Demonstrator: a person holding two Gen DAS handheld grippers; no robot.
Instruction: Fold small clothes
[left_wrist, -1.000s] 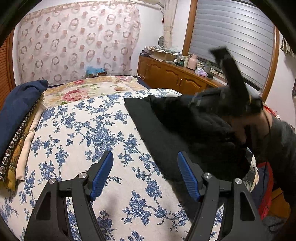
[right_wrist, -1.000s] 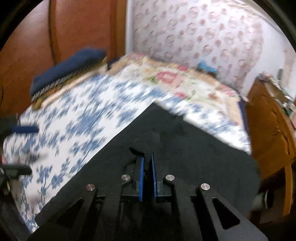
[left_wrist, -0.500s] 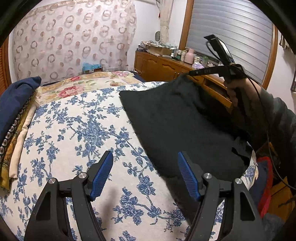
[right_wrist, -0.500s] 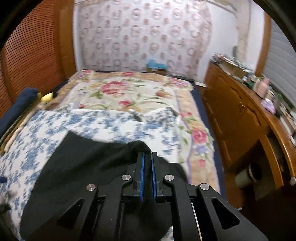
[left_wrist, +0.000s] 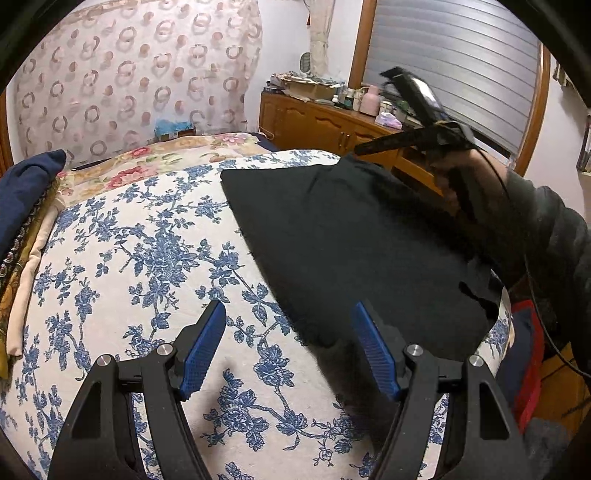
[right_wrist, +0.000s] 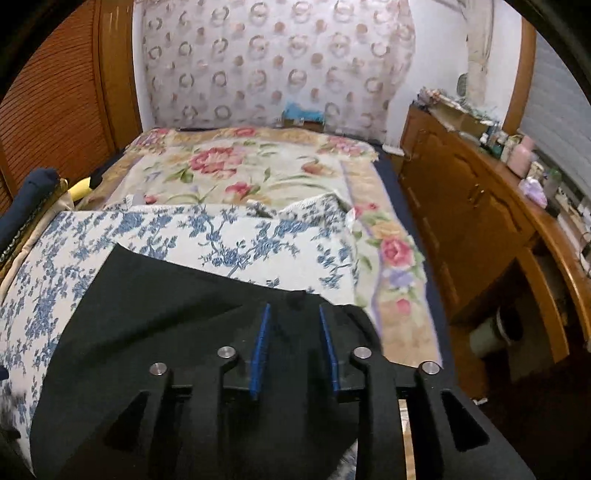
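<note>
Right gripper (right_wrist: 293, 321): jaws parted, blue pads (right_wrist: 261, 345) apart with nothing clamped between them; it sits just above the far right corner of the black garment (right_wrist: 166, 314), so that corner is judged released. From the left wrist view the same tool is seen raised over the far right edge of the cloth, slightly blurred, held in the right hand (left_wrist: 458, 173). Left gripper (left_wrist: 288, 343): fully spread, nothing held, hovering over the blue-floral bedspread (left_wrist: 129, 258) with its right pad (left_wrist: 373, 354) at the near left edge of the garment and its left pad over bare bedspread; contact with the cloth cannot be confirmed. Garment state: laid out mostly flat as one dark panel on the right half of the bed, left edge straight, far left corner square, a small ridge raised at the far right corner under the right tool. Whether it is a single layer or already doubled cannot be told; fabric is too dark for seams or sleeves to be read. Progress, as a judgement: spreading or a first fold is done, no compact folded bundle is formed yet, so most folding is left. Next grasp is likely to be taken on the near left edge, closest to the left tool. Outward: stacked bedding (left_wrist: 26, 206) along the left side, wooden cabinet (left_wrist: 325, 125) beyond the bed on the right.
</note>
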